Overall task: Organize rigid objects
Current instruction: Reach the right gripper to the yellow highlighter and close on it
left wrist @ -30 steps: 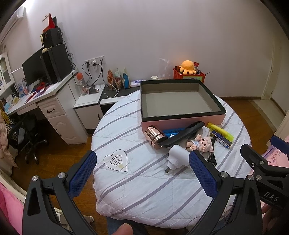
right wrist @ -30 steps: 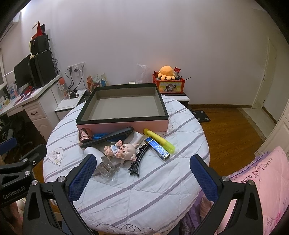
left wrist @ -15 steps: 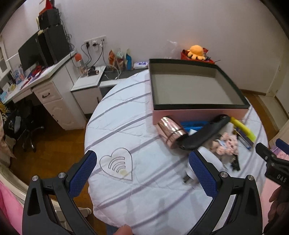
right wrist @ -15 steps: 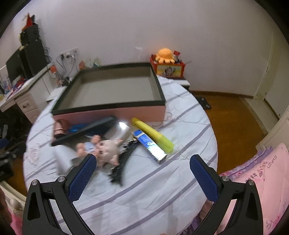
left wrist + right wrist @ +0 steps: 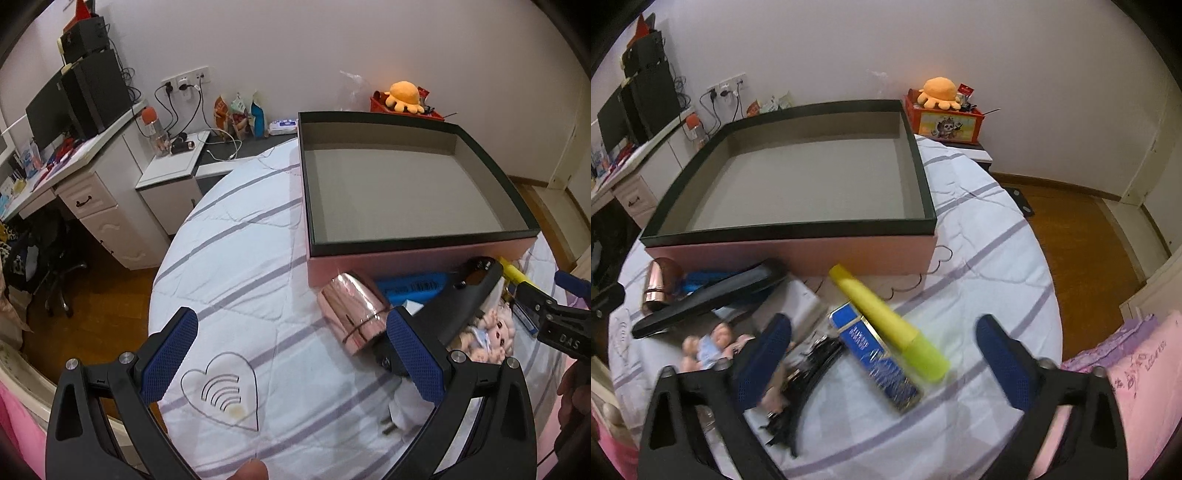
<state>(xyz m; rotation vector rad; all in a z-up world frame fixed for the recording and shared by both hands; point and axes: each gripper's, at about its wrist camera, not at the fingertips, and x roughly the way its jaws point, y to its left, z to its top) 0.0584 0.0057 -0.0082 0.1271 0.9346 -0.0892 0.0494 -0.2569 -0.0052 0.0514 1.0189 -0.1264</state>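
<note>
Right wrist view: the right gripper (image 5: 882,354) is hanging low over the near edge of the round table (image 5: 997,229), closer to the clutter than a second ago, when the whole tabletop was in frame. Its jaws are closing from full spread, and they are still well apart. A yellow marker (image 5: 886,325) and a blue packet (image 5: 875,358) are lying between the fingers in this view, untouched; nothing is gripped. A black hair clip (image 5: 801,384) and a small doll (image 5: 709,347) are lying just beside the left finger, partly blurred.

The left wrist view is showing the left gripper (image 5: 291,358) standing apart and empty over the table's left near edge, also lower and nearer than a second ago. Its right finger is overlapping a rose-gold cup (image 5: 354,314) lying on its side and a black handle-shaped item (image 5: 461,306); whether it is touching either, I cannot tell. A white plug (image 5: 402,410) is lying below that finger.

The large open box (image 5: 402,184), pink-sided with a dark rim, is sitting toward the table's far edge and is holding nothing. All loose items are lying along its near wall, outside it.

Judgement: both grippers are in the approach stage and sorting has not begun. The right gripper appears to be committing to the marker or the packet; the two are touching side by side, so a clean pick of one may disturb the other.
</note>
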